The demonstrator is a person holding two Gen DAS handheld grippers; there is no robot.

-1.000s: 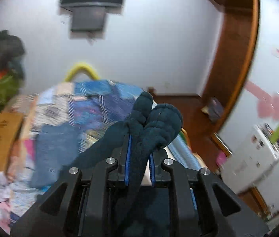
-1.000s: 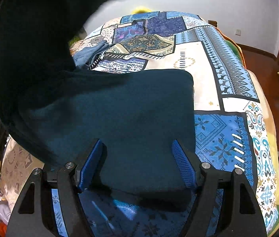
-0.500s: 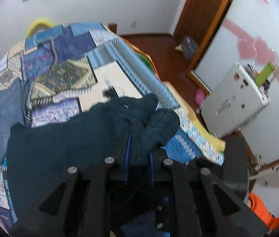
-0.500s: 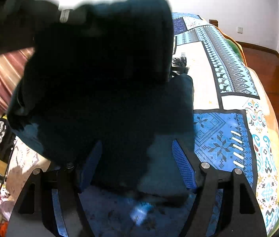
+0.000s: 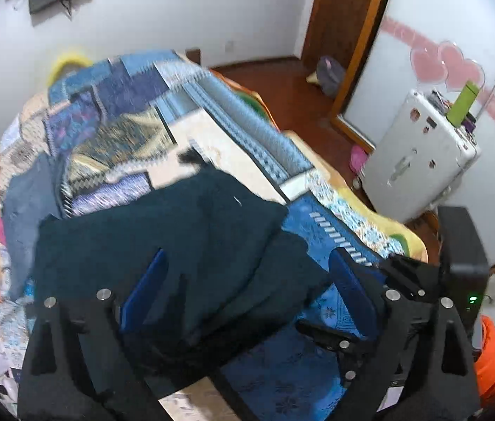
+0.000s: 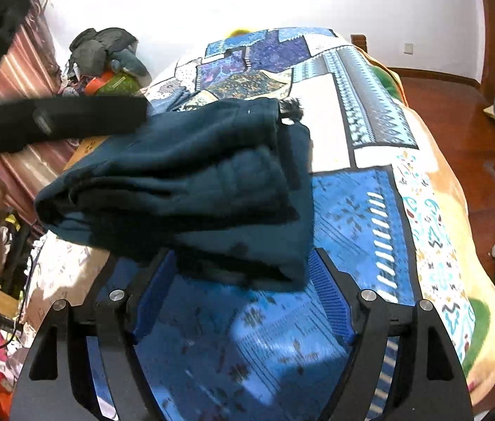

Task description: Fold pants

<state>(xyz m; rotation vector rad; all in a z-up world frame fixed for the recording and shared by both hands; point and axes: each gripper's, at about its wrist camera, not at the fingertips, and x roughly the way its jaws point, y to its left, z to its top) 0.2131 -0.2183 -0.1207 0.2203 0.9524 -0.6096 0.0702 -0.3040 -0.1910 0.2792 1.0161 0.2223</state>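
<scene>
The wide bed with its patchwork cover of blue, cream and yellow patterned cloth fills most of both views. On it, near the edge at about 7 o'clock in the right wrist view, lies the dark teal fleece pants, folded over into a thick soft bundle of several layers. The left gripper has just been opening; its blue pads now stand far apart over the bundle and press nothing. The right gripper is also spread apart, its fingertips just at the near edge of the bundle, at 6 o'clock from it, holding nothing. I judge the cloth to be light, limp and not slippery; it will sag. A good place to take hold is a corner or the doubled edge, pinching all layers together.
</scene>
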